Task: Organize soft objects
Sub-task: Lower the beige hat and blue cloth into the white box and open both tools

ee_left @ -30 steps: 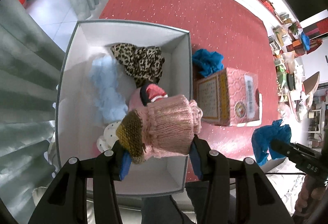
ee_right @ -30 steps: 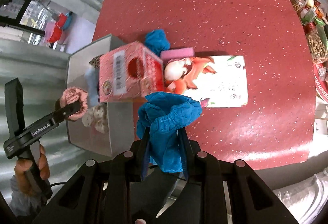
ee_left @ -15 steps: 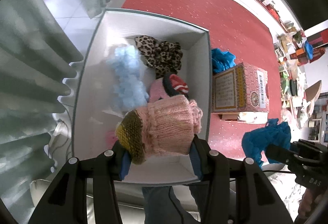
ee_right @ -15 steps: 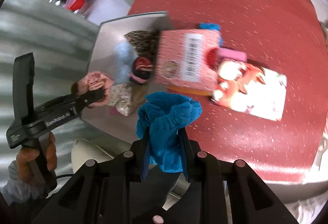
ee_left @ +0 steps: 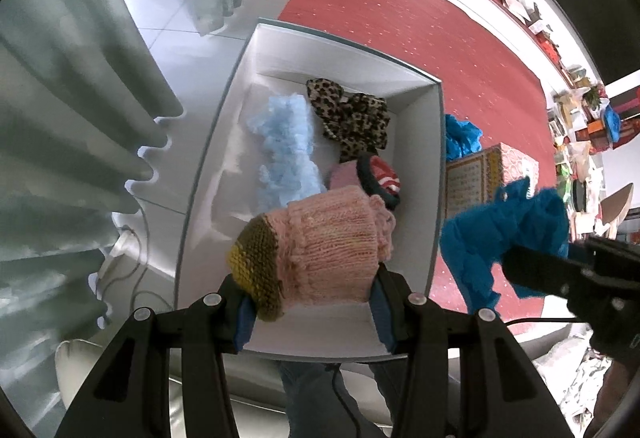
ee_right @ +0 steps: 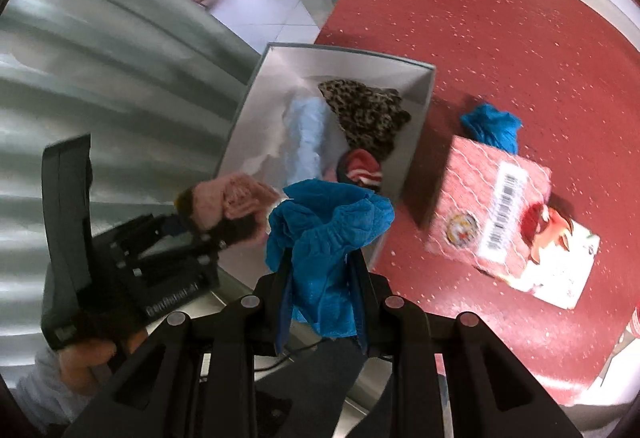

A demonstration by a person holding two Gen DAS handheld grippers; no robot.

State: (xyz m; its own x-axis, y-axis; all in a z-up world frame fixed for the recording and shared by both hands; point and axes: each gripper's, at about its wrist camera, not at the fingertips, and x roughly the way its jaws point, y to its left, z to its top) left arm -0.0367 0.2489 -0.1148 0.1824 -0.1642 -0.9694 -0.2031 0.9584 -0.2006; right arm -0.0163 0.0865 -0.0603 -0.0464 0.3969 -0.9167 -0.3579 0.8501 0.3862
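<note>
Both my grippers have swung in over the white box point(ee_left: 434, 173): the left gripper point(ee_left: 310, 312) clamps the pink knit piece point(ee_left: 320, 250), the right gripper point(ee_right: 322, 296) pinches the blue cloth point(ee_right: 326, 238) beside it, drops next.

A pink knitted hat point(ee_left: 328, 246) and crumpled blue cloth point(ee_right: 328, 234) hang over the white box point(ee_left: 434, 173).

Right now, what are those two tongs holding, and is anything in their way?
Left tongs clamp pink knitted piece over white box. Right tongs clamp blue cloth near box edge. Nothing blocking.
</note>
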